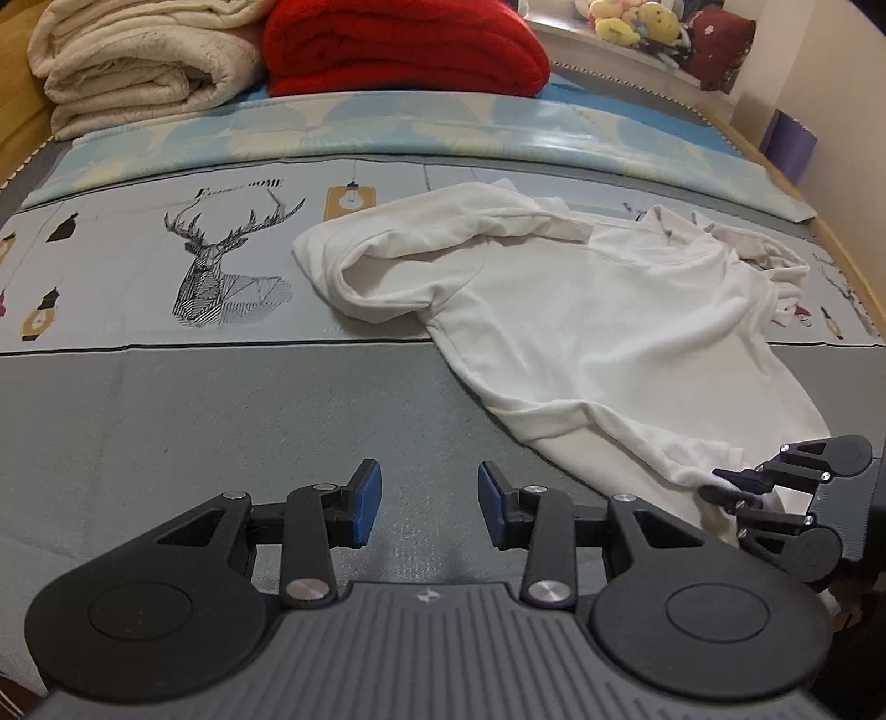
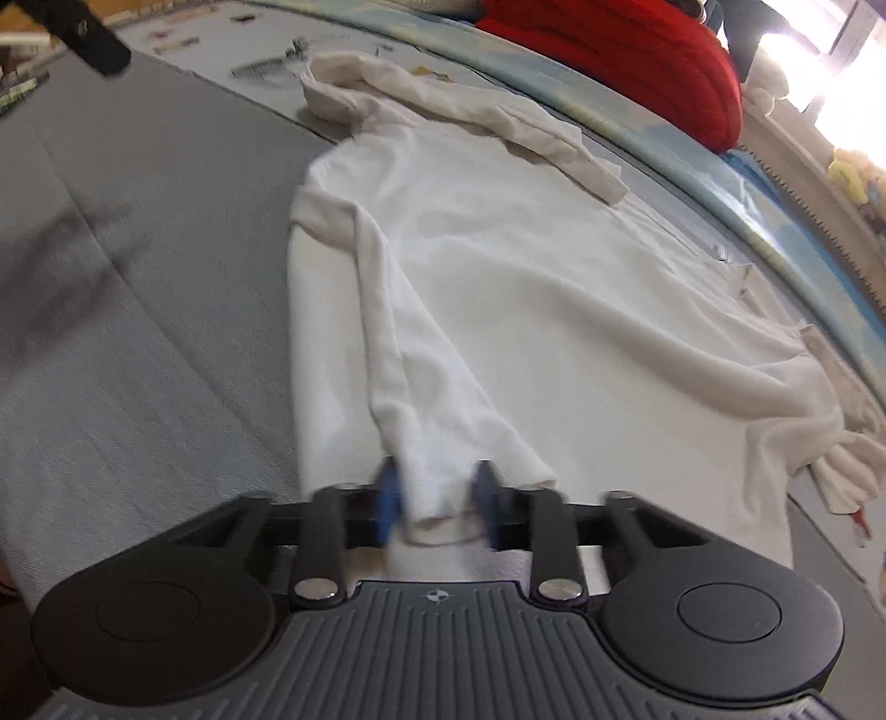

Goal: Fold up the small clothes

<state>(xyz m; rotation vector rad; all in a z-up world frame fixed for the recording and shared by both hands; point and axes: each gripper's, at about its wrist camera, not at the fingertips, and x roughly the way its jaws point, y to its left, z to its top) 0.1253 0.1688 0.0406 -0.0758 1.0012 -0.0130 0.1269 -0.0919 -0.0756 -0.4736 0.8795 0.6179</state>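
Shirt still lies rumpled, nothing folded yet. Right gripper pinches its hem corner; left gripper hangs open, holding nothing, over bed.

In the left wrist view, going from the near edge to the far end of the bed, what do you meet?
Left tool, open over grey bedding → white shirt → deer print → light blue patterned strip → red blanket, with the cream blanket beside it.
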